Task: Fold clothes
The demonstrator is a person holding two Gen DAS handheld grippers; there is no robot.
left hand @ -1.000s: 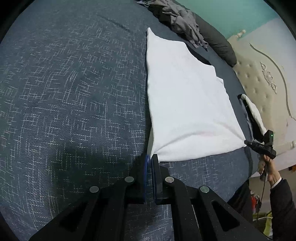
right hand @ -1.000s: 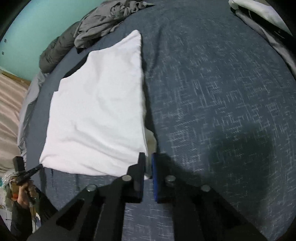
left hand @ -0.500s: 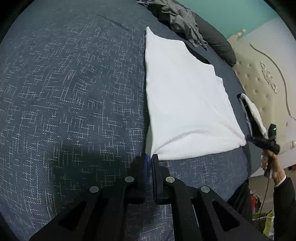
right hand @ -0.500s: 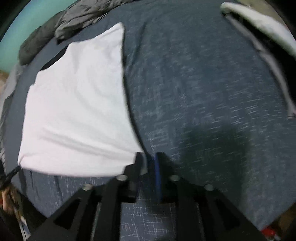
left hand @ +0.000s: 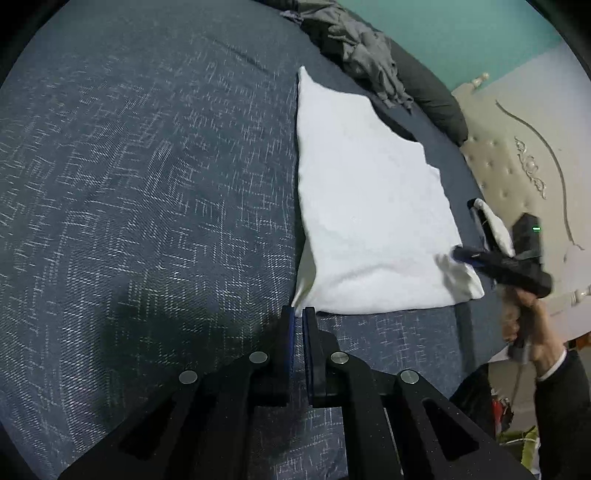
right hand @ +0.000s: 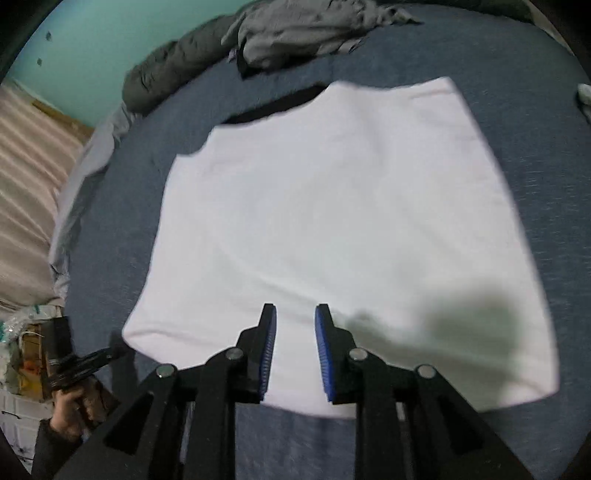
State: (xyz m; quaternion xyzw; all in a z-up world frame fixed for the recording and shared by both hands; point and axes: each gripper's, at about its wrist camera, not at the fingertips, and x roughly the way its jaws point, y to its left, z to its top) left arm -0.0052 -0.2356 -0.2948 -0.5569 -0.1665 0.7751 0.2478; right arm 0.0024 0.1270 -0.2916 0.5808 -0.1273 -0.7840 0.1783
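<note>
Left gripper (left hand: 298, 314) clamped on white garment (left hand: 369, 206) corner — right gripper (right hand: 295, 317) apart, empty.

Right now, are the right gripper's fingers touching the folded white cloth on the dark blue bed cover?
Cannot tell. In the right wrist view the right gripper hangs open over the folded white cloth, nothing pinched, but whether the tips rest on it is not visible.

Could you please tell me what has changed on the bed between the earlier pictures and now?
The right gripper has let go of the white garment's corner, its jaws having just been opening with nothing between them, and has swung in over the cloth. The left gripper stays shut at its corner. The garment lies folded as before on the blue bedspread; the grey clothes pile is untouched.
</note>
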